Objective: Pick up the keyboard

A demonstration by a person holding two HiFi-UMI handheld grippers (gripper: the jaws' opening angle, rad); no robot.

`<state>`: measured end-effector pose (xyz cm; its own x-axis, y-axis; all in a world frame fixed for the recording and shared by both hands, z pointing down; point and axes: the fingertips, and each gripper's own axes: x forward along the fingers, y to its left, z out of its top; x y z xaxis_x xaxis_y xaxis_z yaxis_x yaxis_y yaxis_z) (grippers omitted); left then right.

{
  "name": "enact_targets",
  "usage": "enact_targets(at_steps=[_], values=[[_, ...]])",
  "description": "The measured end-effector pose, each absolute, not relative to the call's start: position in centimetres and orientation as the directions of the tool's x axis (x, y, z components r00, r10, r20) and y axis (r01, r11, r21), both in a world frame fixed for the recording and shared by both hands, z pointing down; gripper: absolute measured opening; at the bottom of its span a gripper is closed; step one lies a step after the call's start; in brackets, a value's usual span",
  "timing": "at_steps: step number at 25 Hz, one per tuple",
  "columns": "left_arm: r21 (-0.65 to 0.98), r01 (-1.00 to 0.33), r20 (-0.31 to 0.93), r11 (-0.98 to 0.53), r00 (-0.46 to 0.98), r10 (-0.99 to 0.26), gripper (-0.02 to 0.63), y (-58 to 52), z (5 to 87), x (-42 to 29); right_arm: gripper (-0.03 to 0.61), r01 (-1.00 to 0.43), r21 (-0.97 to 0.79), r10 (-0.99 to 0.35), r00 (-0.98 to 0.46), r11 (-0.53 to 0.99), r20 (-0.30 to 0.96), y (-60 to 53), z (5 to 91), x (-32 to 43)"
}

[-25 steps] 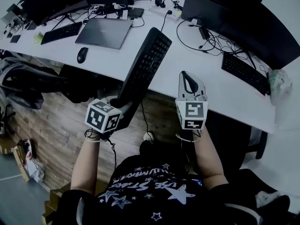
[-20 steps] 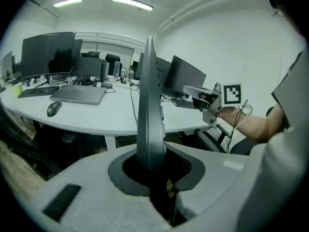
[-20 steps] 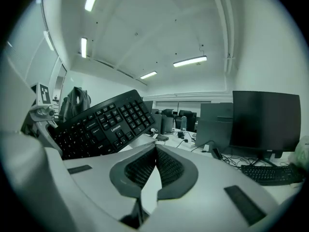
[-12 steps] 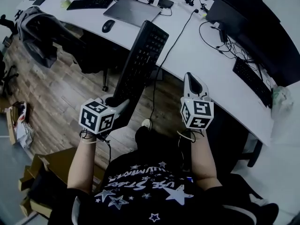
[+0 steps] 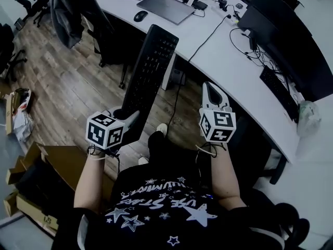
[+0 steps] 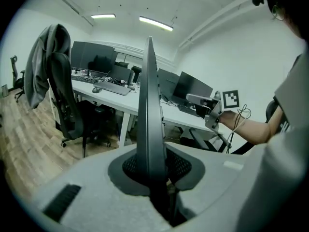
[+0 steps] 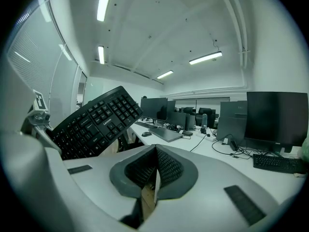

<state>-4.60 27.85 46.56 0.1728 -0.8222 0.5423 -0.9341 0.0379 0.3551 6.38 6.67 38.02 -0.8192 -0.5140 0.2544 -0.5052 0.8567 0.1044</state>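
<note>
My left gripper (image 5: 125,120) is shut on one end of the black keyboard (image 5: 148,77), which hangs in the air over the wooden floor, clear of the desk. In the left gripper view the keyboard (image 6: 149,115) shows edge-on between the pads. From the right gripper view the keyboard (image 7: 94,122) appears key-side up at the left. My right gripper (image 5: 212,91) is shut and holds nothing, level with the left one near the white desk's (image 5: 229,72) front edge. Its closed tips (image 7: 155,151) point toward the desk.
The long white desk carries a laptop (image 5: 165,7), a mouse (image 5: 140,16), another keyboard (image 5: 280,85), monitors (image 5: 283,38) and cables. An office chair with a jacket (image 5: 78,12) stands at the left. Cardboard boxes (image 5: 36,181) lie on the floor at the lower left.
The person has turned and stepped back from the desk. The keyboard, held by the left gripper, now hangs over the floor instead of over the desk edge. Both grippers moved along with the body.
</note>
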Motion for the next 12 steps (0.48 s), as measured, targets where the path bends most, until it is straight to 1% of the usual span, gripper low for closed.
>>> enact_targets(at_steps=[6, 12], values=[[0.403, -0.914, 0.503, 0.053, 0.173, -0.847, 0.080, 32.0, 46.7, -2.8, 0.003, -0.468, 0.051, -0.462, -0.841, 0.882, 0.280, 11.3, 39.3, 7.9], [0.413, -0.909, 0.488, 0.051, 0.174, -0.855, 0.080, 33.1, 46.5, -1.8, 0.003, -0.434, -0.002, -0.411, -0.854, 0.901, 0.319, 13.3, 40.9, 8.6]])
